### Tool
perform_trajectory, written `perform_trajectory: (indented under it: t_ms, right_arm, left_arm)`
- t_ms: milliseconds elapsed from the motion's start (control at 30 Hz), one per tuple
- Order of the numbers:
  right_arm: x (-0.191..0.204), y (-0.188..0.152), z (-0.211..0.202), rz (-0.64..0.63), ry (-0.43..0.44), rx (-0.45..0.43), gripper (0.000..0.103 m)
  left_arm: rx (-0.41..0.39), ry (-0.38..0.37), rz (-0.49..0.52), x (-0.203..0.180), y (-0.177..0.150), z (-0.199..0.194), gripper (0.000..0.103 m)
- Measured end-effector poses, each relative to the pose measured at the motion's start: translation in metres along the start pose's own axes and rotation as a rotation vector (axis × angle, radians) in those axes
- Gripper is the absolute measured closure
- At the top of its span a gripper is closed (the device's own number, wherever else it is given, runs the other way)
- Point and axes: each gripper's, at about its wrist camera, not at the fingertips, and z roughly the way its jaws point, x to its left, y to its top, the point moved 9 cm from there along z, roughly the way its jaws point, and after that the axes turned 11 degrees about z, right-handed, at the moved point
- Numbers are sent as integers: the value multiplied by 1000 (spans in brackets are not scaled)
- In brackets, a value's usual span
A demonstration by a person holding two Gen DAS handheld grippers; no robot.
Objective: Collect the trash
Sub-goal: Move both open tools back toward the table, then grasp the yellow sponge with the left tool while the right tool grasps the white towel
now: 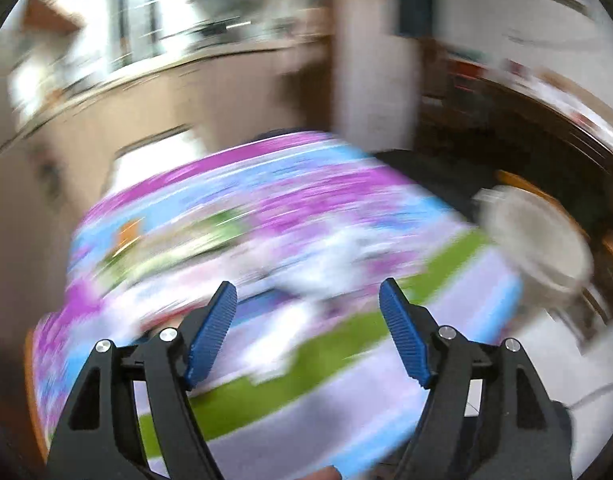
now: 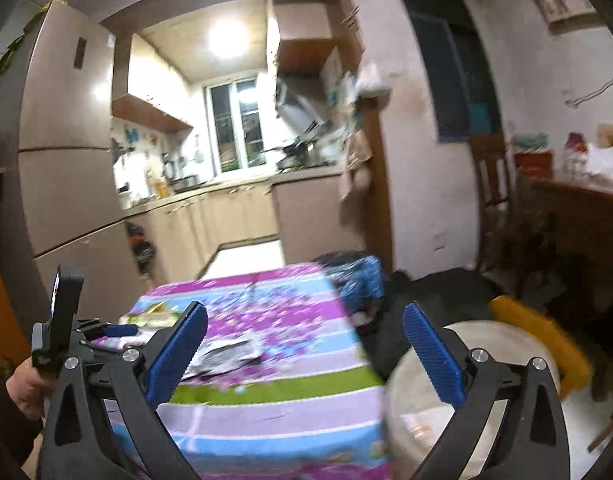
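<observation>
Crumpled wrapper [image 2: 226, 354] on tablecloth [image 2: 290, 408], beyond right hand-held gripper [image 2: 304, 350]; jaws apart

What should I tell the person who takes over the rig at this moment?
Left gripper: open, holds nothing, over the table; its view is blurred.
Right gripper: open, holds nothing.
A crumpled silver wrapper and a greenish packet lie on the flowered tablecloth.
A pale round bin stands right of the table.
Done: nothing gripped yet.
Left: pick up both pieces, probably drop them in the bin.
</observation>
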Motion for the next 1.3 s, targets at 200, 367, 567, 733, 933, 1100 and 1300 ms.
perform_trajectory:
  t_ms: [200, 367, 567, 733, 933, 1100, 1300]
  right_arm:
    - [54, -55, 40, -14, 57, 138, 5]
    - [78, -81, 63, -23, 73, 218, 5]
    - [82, -95, 96, -7, 98, 306, 5]
    - [88, -105, 120, 30, 140, 366, 5]
    - [104, -124, 157, 93, 196, 454, 21]
    - [96, -131, 204, 225, 150, 508, 29]
    - [136, -115, 224, 10, 103, 453, 30]
  left_arm:
    - [88, 72, -234, 76, -65, 18, 32]
    - [120, 46, -257, 72, -71, 46, 32]
    - [151, 45, -260, 66, -72, 72, 32]
    - [164, 52, -249, 62, -65, 79, 41]
    - [163, 36, -240, 61, -71, 72, 74]
    - [151, 0, -252, 61, -78, 65, 75]
    - [129, -23, -260, 65, -77, 55, 75]
